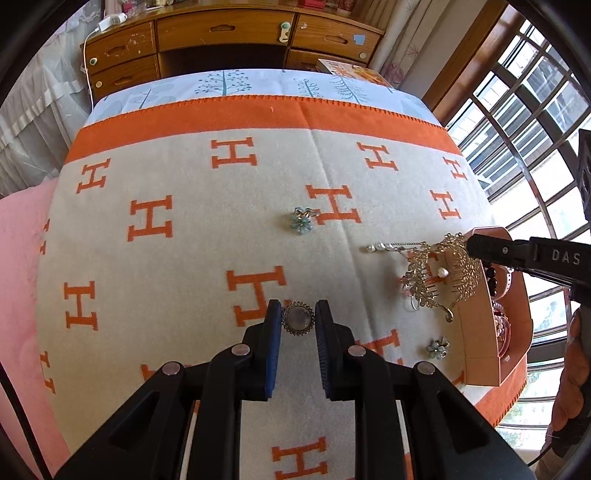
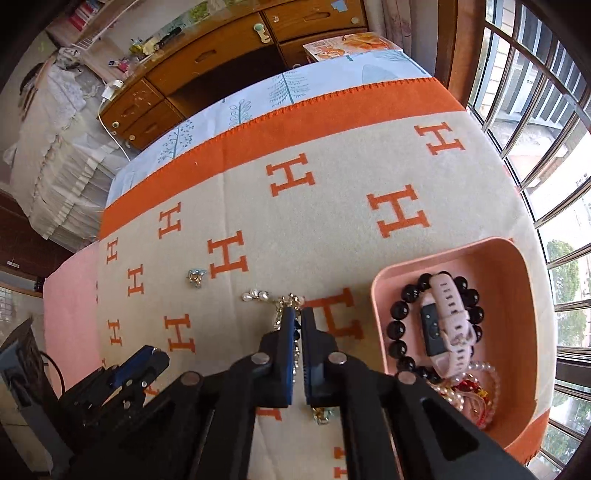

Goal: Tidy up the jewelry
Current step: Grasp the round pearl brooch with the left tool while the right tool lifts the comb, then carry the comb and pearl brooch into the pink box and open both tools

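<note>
My left gripper point(image 1: 297, 316) is open, its fingers on either side of a round brooch point(image 1: 297, 318) with a pale stone that lies on the blanket. My right gripper point(image 2: 298, 320) is shut on a gold hair comb point(image 1: 443, 275) with a pearl chain, held lifted beside the pink tray point(image 1: 480, 325). In the right wrist view the comb point(image 2: 286, 304) is mostly hidden between the fingers. The tray point(image 2: 513, 258) holds a black bead bracelet point(image 2: 400, 310), a pink watch band point(image 2: 448, 314) and other beads. Two blue flower earrings point(image 1: 301, 219) point(image 1: 437, 347) lie on the blanket.
The jewelry lies on a beige blanket with orange H marks point(image 1: 184, 258) over a bed. A wooden desk with drawers point(image 1: 221, 33) stands behind it. A barred window point(image 1: 535, 110) is to the right. The tray sits near the blanket's right edge.
</note>
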The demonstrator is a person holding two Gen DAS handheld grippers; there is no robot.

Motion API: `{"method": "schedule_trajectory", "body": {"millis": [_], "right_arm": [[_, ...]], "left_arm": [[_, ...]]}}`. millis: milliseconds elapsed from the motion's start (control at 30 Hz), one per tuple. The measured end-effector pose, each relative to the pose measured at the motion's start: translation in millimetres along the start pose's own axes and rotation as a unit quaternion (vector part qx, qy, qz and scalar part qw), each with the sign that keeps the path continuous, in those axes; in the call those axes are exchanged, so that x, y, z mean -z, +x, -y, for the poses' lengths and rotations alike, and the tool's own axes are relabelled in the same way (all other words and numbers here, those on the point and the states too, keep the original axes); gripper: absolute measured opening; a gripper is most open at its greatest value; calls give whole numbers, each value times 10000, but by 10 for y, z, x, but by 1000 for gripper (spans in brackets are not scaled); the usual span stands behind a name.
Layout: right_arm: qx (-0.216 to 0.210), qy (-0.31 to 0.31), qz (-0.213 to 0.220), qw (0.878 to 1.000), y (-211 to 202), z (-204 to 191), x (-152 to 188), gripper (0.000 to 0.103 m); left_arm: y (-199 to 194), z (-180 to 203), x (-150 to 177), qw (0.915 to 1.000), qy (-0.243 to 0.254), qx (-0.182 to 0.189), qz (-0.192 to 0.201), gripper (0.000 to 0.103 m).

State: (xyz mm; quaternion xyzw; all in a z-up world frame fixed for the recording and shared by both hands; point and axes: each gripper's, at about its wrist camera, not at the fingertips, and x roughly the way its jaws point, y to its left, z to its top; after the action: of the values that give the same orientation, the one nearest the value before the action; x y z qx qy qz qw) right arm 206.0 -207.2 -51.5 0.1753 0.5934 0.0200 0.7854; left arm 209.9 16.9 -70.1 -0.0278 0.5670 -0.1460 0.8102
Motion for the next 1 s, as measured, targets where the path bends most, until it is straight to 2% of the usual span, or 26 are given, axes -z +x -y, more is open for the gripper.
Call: {"method": "schedule_trajectory", "body": {"millis": [200, 400, 633, 833, 1000], "right_arm": [[-164, -115, -12, 9998, -157, 117, 170, 3], [-588, -163, 262, 9978, -392, 156, 243, 2], [-932, -294, 744, 9924, -907, 247, 358, 2], [-854, -309, 1071, 9901, -1241, 594, 538, 0], [-575, -277, 1152, 9913, -1264, 891, 644, 0]], "left_arm": [[-129, 295, -23, 9998, 142, 16, 134, 16], [-277, 574, -2, 9992, 330, 3, 232, 16], [-408, 884, 17, 9981, 537, 105, 272, 16], [-453, 1294, 50, 9953, 872, 268, 311, 16], [-332, 1671, 83, 9926, 1122, 423, 211, 16]]}}
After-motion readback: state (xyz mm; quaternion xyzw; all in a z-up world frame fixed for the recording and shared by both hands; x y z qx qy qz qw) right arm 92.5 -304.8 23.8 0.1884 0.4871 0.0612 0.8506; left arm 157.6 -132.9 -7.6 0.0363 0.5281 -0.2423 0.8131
